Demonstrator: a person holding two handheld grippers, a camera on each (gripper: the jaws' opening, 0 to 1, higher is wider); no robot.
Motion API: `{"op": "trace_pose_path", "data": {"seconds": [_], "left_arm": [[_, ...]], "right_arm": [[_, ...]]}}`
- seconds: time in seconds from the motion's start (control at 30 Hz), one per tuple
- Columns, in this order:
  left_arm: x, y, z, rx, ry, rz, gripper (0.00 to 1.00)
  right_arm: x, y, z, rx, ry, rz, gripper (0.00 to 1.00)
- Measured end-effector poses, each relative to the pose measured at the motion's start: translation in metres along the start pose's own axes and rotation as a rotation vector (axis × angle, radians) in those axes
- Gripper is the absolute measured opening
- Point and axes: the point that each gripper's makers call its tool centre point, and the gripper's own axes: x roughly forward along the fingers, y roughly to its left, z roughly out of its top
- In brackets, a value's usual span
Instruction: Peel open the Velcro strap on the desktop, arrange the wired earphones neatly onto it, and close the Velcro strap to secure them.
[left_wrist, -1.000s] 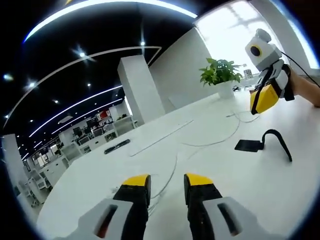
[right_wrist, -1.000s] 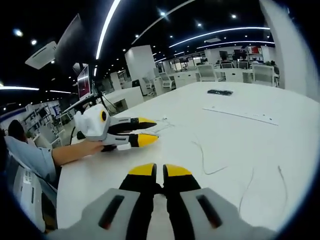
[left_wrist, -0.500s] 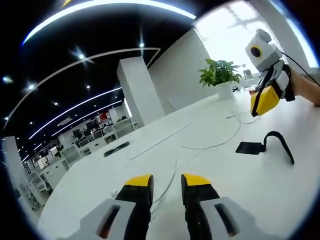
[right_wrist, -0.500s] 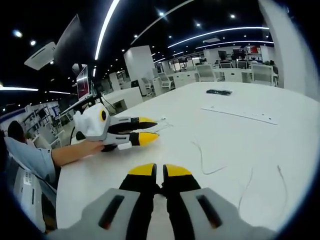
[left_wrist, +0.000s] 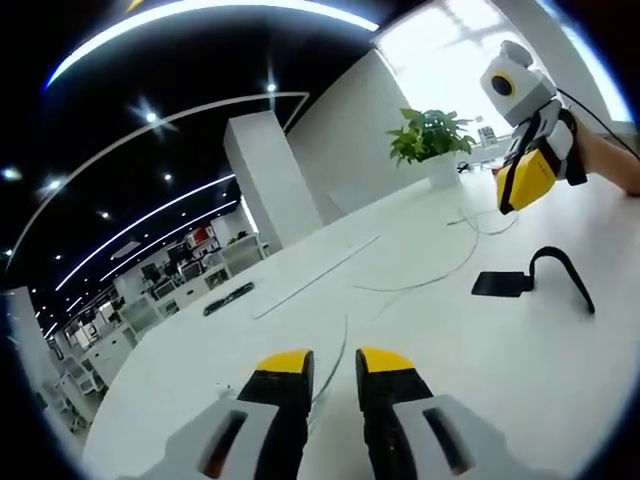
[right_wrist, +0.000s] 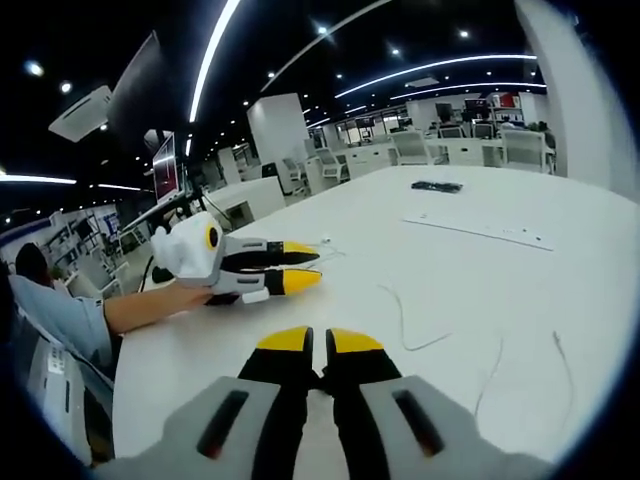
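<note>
Black Velcro strap (left_wrist: 535, 280) flat on the white desk (left_wrist: 480, 370), one end curled up, right of the left gripper (left_wrist: 335, 362) and near the right gripper (left_wrist: 520, 185). White earphone cable (left_wrist: 425, 283) strung across the desk; a strand between the left jaws, slightly parted, grip unclear. Right gripper (right_wrist: 317, 342) jaws nearly together, nothing visible between. Potted plant (left_wrist: 430, 145) far.

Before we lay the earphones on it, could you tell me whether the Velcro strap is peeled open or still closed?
Open: in the left gripper view the Velcro strap has one end flat on the desk, the other arching up free.
</note>
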Motion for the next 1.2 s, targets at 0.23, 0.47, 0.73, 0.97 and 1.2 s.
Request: {"op": "trace_pose_path", "data": {"seconds": [0.23, 0.47, 0.73, 0.97, 1.2], "left_arm": [[0.0019, -0.0015, -0.0009, 0.015, 0.004, -0.007, 0.19], [0.0025, -0.0015, -0.0015, 0.012, 0.004, -0.007, 0.15], [0.0035, -0.0026, -0.0027, 0.017, 0.005, -0.012, 0.13], [0.0045, -0.0020, -0.0046, 0.016, 0.007, -0.012, 0.10], [0.0038, -0.0008, -0.0057, 0.011, 0.011, -0.009, 0.08]], "right_arm": [[0.0004, -0.0001, -0.0008, 0.002, 0.001, 0.000, 0.08], [0.0012, 0.0008, -0.0023, 0.001, 0.003, 0.001, 0.08], [0.0025, 0.0011, -0.0031, 0.001, 0.008, 0.005, 0.08], [0.0036, 0.0006, -0.0034, 0.001, 0.011, 0.007, 0.08], [0.0051, 0.0008, -0.0044, 0.003, 0.015, 0.010, 0.08]]}}
